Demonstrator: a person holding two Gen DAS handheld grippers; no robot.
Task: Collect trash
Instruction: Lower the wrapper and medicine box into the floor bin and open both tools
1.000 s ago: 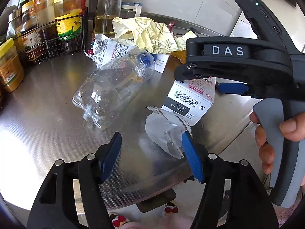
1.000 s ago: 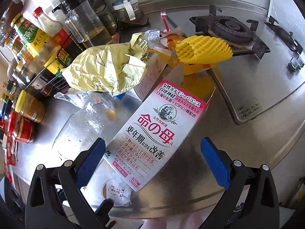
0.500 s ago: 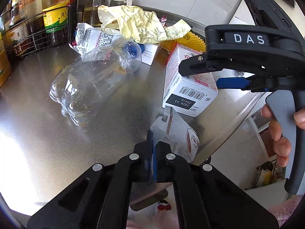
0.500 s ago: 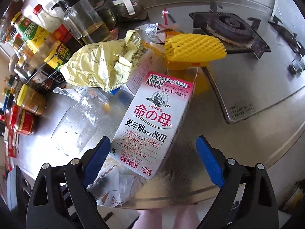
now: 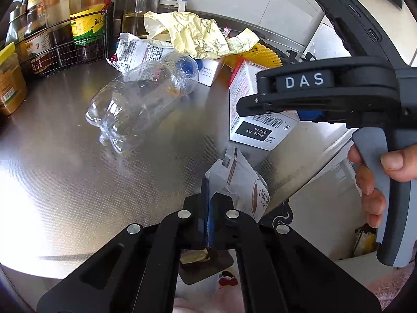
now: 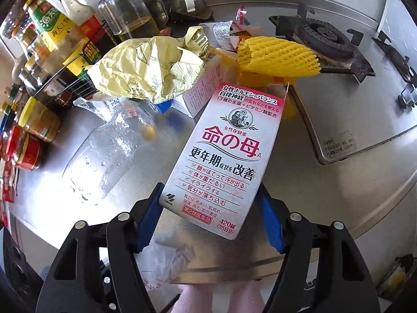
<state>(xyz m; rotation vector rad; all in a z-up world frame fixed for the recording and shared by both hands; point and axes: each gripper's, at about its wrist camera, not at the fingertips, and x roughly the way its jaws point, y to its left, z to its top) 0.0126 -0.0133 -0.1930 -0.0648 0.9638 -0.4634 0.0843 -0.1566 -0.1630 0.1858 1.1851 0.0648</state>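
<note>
My left gripper (image 5: 208,203) is shut on a crumpled white wrapper (image 5: 242,182) at the front edge of the steel counter (image 5: 65,177). My right gripper (image 6: 211,216) is shut on the near end of a white and pink medicine box (image 6: 224,159), its blue pads against both sides; the box also shows in the left wrist view (image 5: 255,120). An empty clear plastic bottle (image 5: 140,101) lies on its side to the left. Crumpled yellow paper (image 6: 146,75), a yellow foam net (image 6: 278,54) and more wrappers (image 5: 138,52) lie behind.
A wire rack of sauce bottles (image 5: 65,31) and jars (image 6: 34,135) lines the left side. An oil jug (image 6: 125,7) stands at the back. A gas stove burner (image 6: 323,36) is at the right. The counter edge runs just below both grippers.
My left gripper closed on the white wrapper. My right gripper moved forward and closed on the medicine box, which had been lying free between the open jaws.
</note>
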